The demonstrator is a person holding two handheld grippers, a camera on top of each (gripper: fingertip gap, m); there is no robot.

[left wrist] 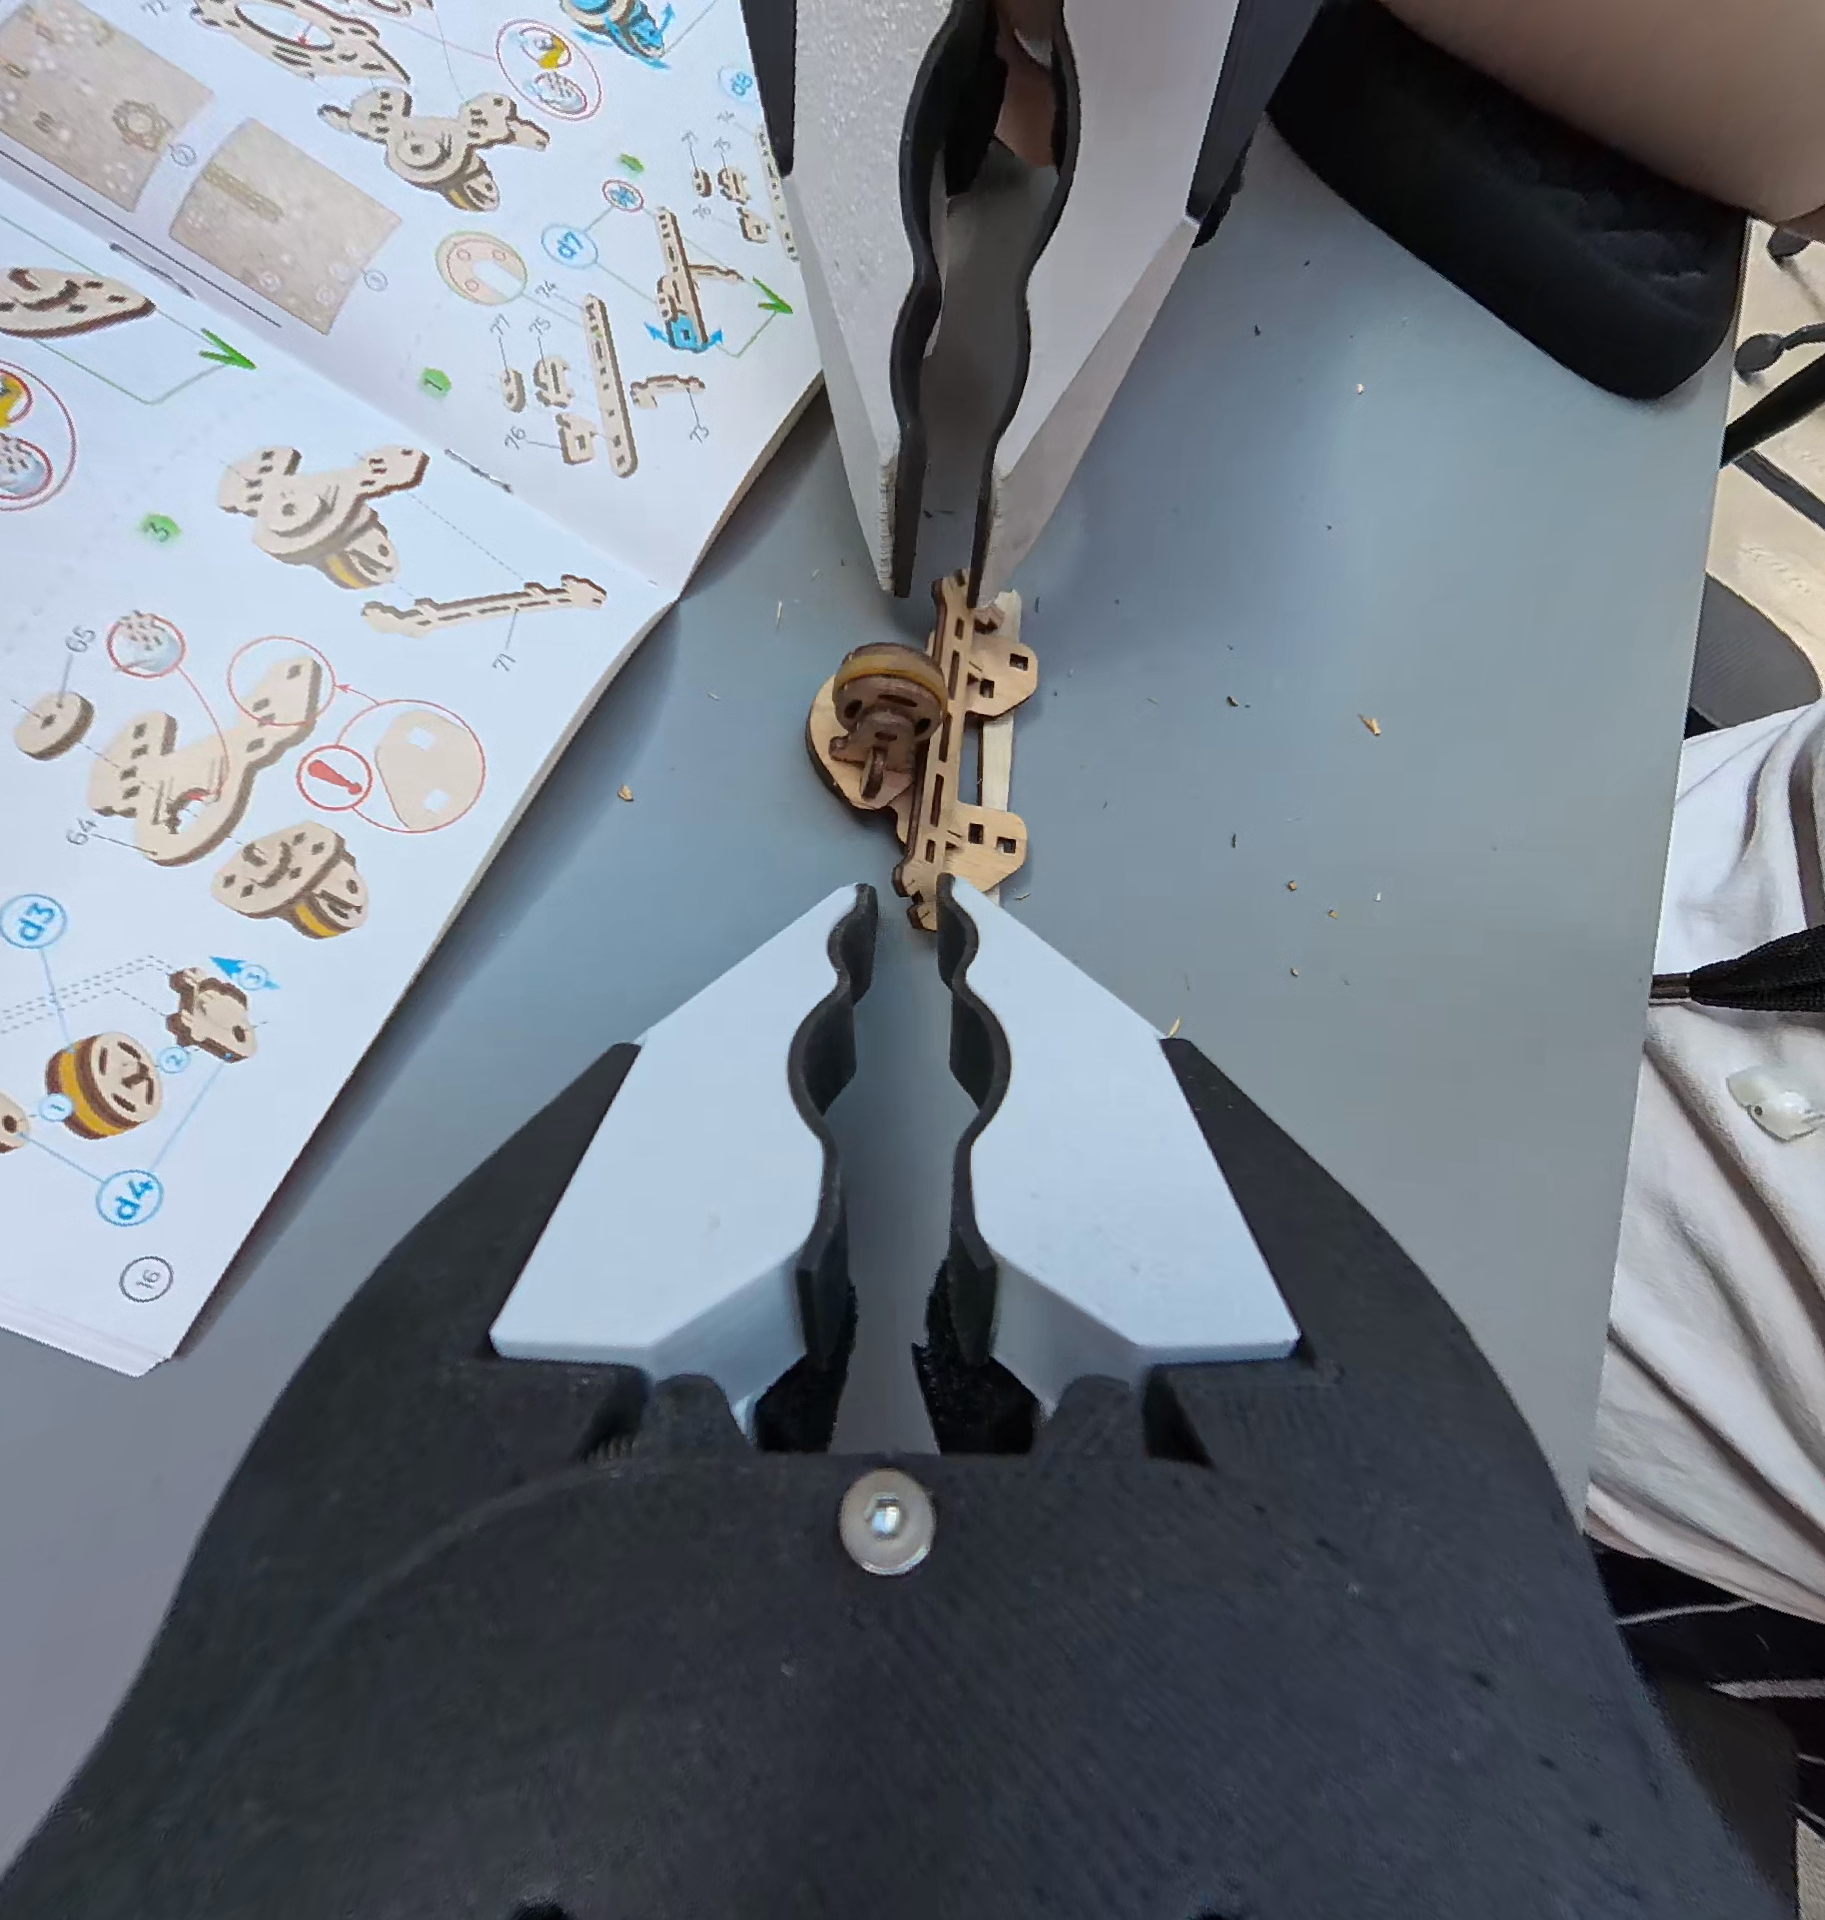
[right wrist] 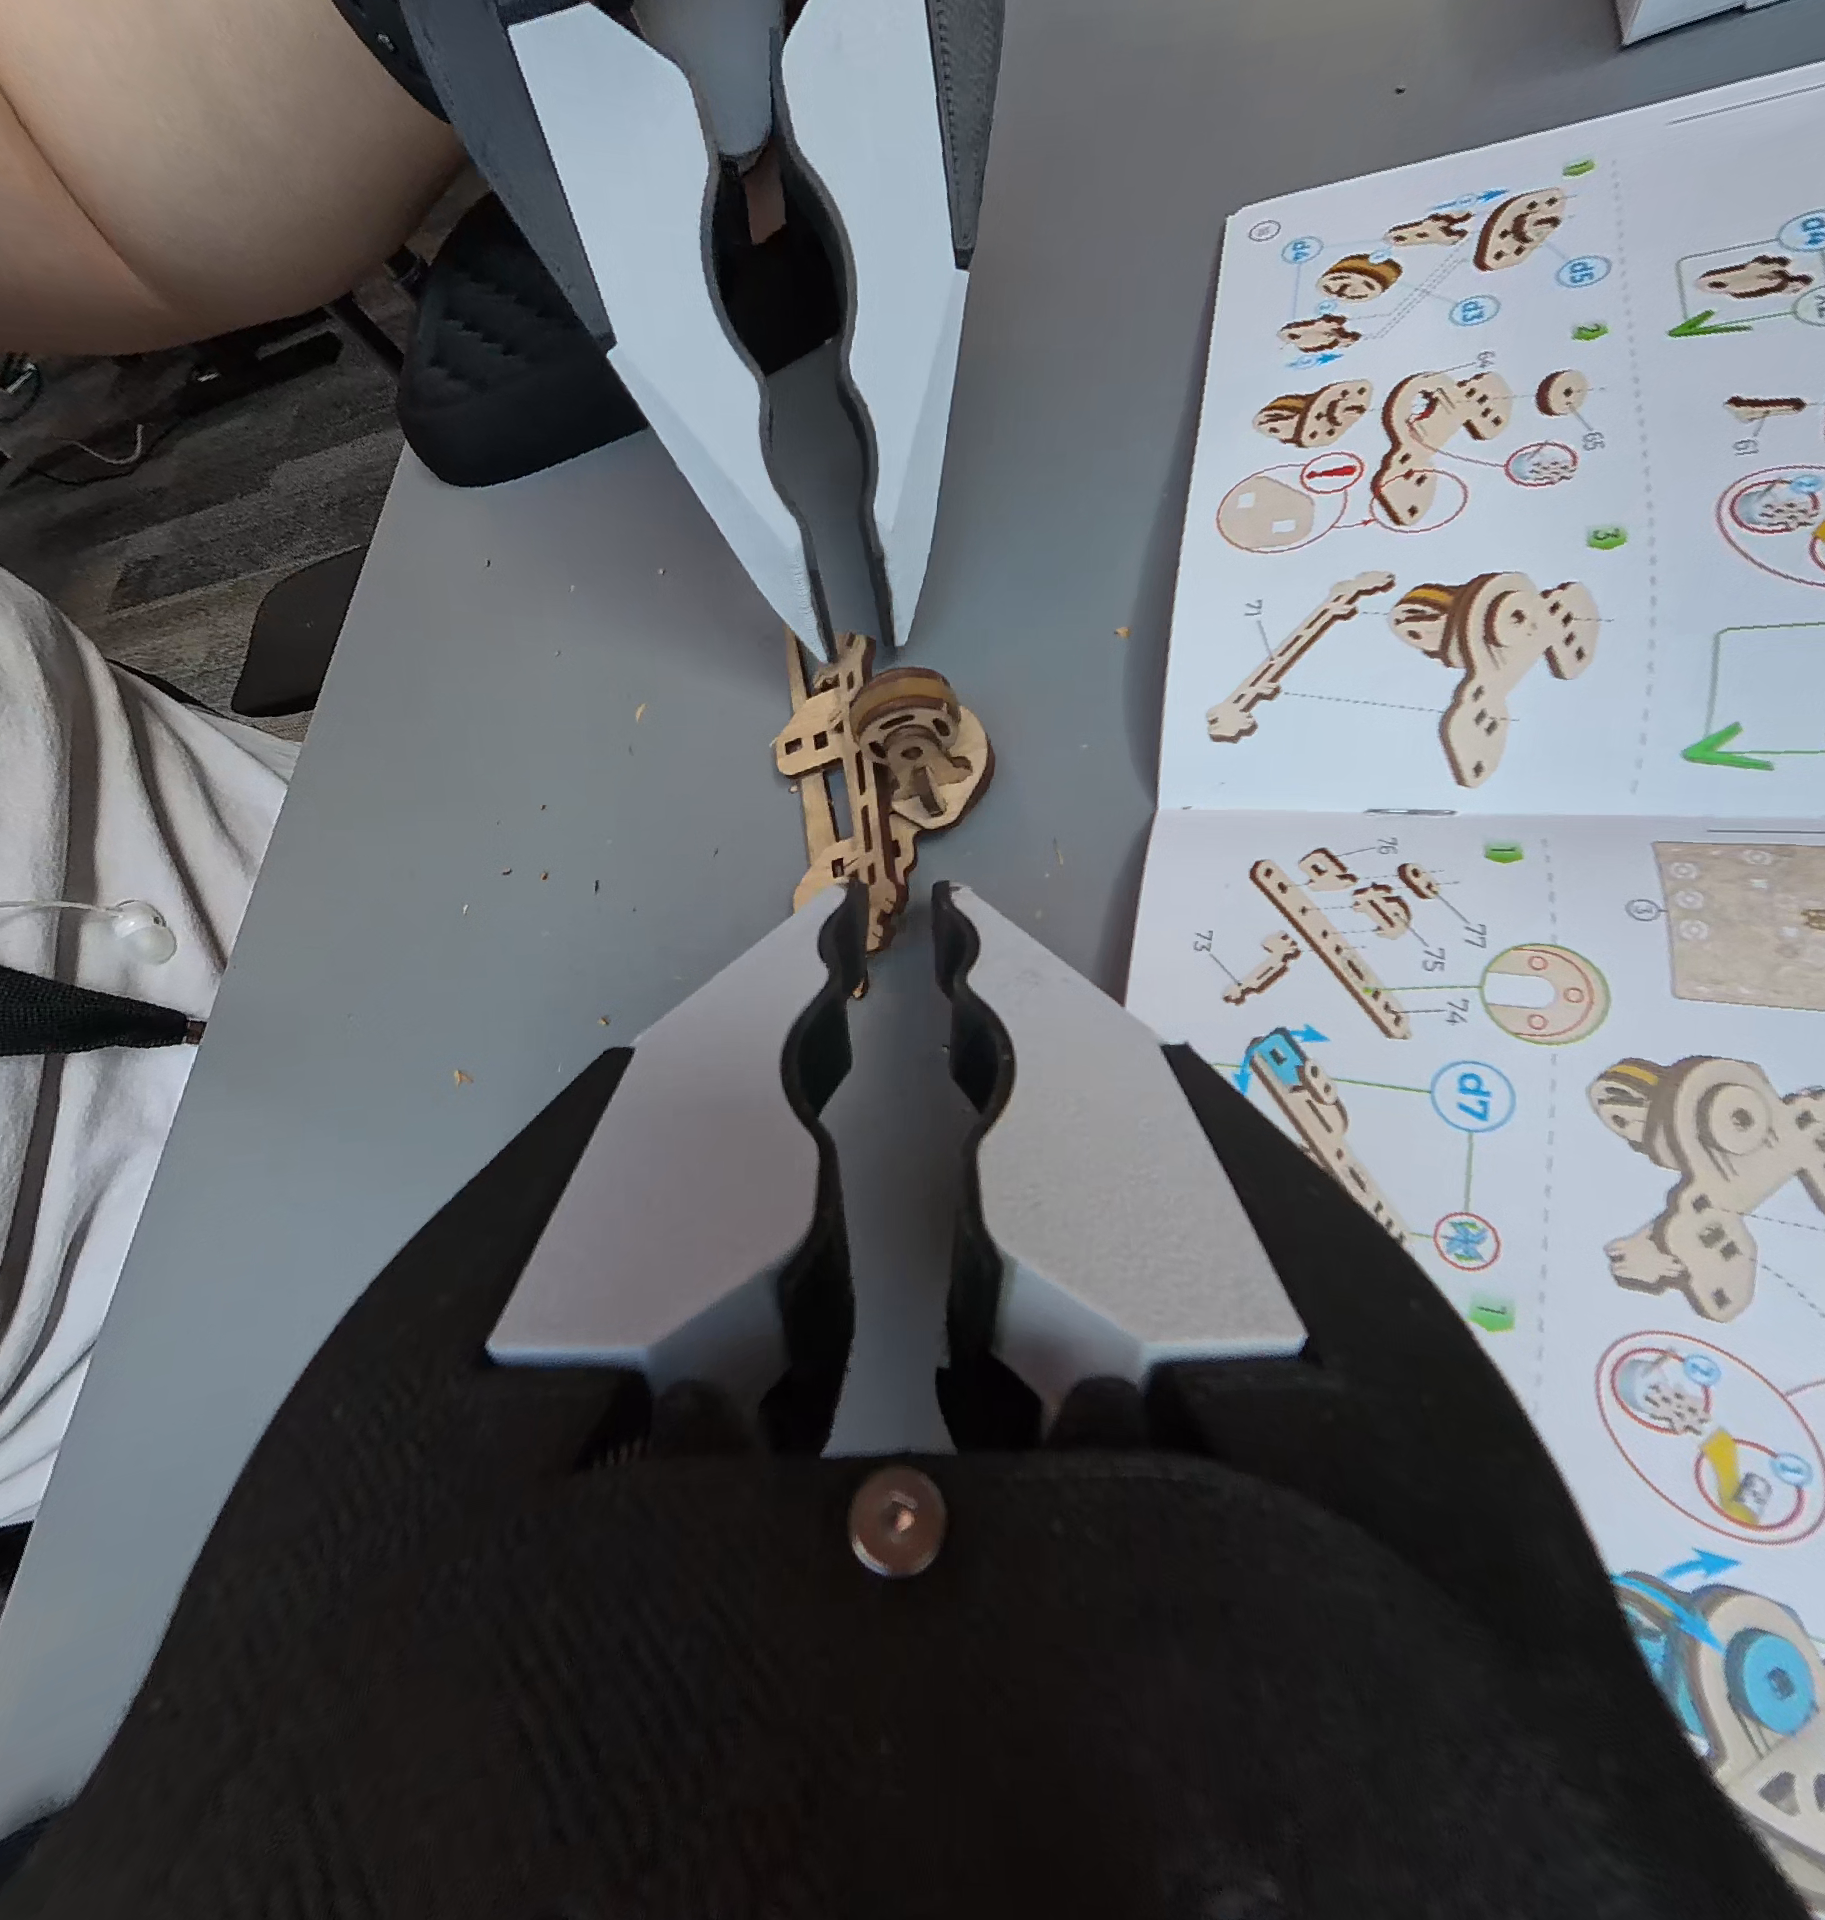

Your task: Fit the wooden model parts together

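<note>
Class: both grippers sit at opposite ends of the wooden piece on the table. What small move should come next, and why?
Probably close the left gripper on the strip's near end: its jaws are apart around the tip of the wooden assembly, while the right gripper, also parted, touches the other end. Neither grips yet.

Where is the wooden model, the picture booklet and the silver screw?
wooden model [left wrist: 929, 748], left wrist view, on its slotted strip.
picture booklet [left wrist: 264, 644], left wrist view, on the open page.
silver screw [right wrist: 897, 1523], right wrist view, on its head.

One wooden assembly [left wrist: 929, 758], one booklet [left wrist: 264, 623], two tools [left wrist: 906, 902].
</note>
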